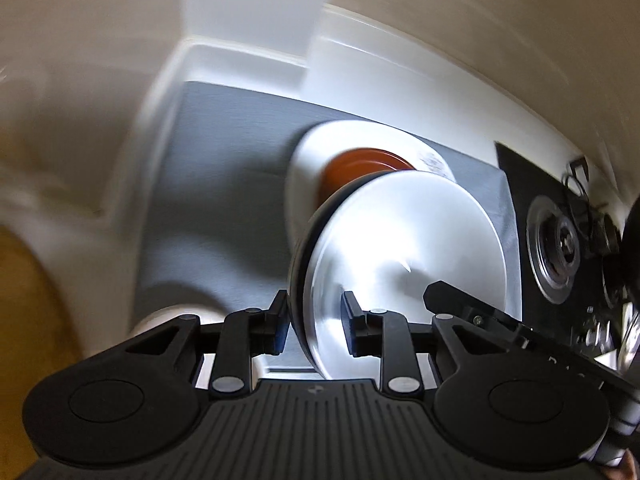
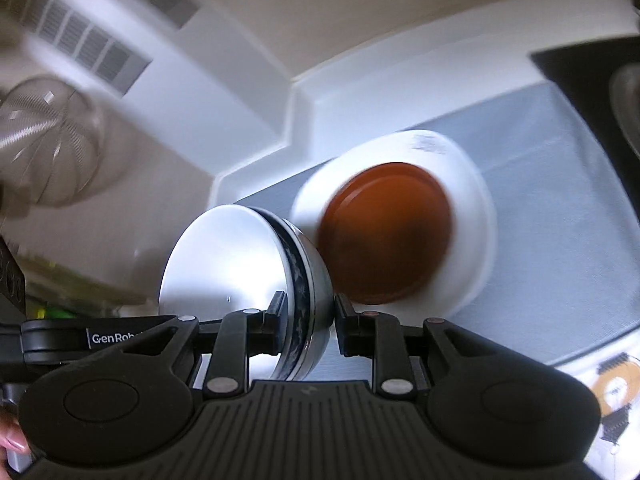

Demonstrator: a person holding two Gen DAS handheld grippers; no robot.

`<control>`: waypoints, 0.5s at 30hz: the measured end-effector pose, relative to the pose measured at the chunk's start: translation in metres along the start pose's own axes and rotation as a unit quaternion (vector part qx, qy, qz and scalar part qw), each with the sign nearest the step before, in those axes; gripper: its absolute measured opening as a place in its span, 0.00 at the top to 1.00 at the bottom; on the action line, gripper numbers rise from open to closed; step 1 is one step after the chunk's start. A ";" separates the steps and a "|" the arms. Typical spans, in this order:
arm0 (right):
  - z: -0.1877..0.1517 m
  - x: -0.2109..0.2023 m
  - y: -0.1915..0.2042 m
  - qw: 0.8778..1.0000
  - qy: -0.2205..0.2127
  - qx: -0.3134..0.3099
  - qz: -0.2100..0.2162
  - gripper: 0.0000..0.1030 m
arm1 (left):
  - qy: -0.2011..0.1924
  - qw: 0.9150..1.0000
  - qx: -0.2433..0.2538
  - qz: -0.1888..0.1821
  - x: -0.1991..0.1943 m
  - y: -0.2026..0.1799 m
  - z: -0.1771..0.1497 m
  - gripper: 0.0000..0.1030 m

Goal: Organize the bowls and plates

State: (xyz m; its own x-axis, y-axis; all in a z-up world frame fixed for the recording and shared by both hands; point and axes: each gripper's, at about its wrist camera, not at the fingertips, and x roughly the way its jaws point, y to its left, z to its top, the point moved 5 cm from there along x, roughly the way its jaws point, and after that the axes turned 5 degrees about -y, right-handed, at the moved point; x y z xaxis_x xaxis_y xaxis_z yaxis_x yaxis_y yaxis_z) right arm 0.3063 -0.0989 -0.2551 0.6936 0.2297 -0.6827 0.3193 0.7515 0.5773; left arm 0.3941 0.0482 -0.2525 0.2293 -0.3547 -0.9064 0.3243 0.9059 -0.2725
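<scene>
A steel bowl with a dark patterned outside is held up on edge between both grippers. My left gripper is shut on its near rim. My right gripper is shut on the opposite rim of the same bowl. Beyond it a white plate lies on a grey mat, with a brown plate on top. In the right wrist view the brown plate sits on the white plate, right next to the bowl. Both views are motion-blurred.
The grey mat lies on a white counter against a white wall. A black stove with a burner stands to the right. A clear glass bowl and a vent show at the right view's left. A printed sheet lies at its lower right.
</scene>
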 end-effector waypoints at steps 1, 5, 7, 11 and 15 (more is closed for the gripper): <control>-0.001 0.000 0.007 1.000 0.003 -0.009 0.004 0.73 | -0.003 1.000 -0.007 0.001 -0.004 0.004 0.000 0.72; -0.002 0.001 0.037 0.999 0.013 -0.035 0.021 0.73 | -0.019 1.000 -0.024 0.005 -0.029 0.028 0.001 0.72; -0.002 0.002 0.050 0.998 0.020 -0.056 0.027 0.73 | -0.028 0.999 -0.026 0.004 -0.040 0.037 0.001 0.72; -0.007 0.003 0.067 0.996 0.037 -0.075 0.039 0.73 | -0.028 0.999 -0.033 0.001 -0.052 0.056 -0.004 0.72; -0.022 0.010 0.076 0.993 0.057 -0.088 0.044 0.73 | -0.014 0.999 -0.039 0.004 -0.053 0.071 -0.016 0.72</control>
State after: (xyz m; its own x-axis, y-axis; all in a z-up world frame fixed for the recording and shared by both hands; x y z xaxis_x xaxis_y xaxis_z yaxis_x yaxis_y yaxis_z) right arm 0.3232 -0.0262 -0.2279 0.6327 0.3598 -0.6857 0.1359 0.8202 0.5557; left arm 0.3903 0.1352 -0.2295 0.2581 -0.3519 -0.8997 0.2502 0.9239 -0.2896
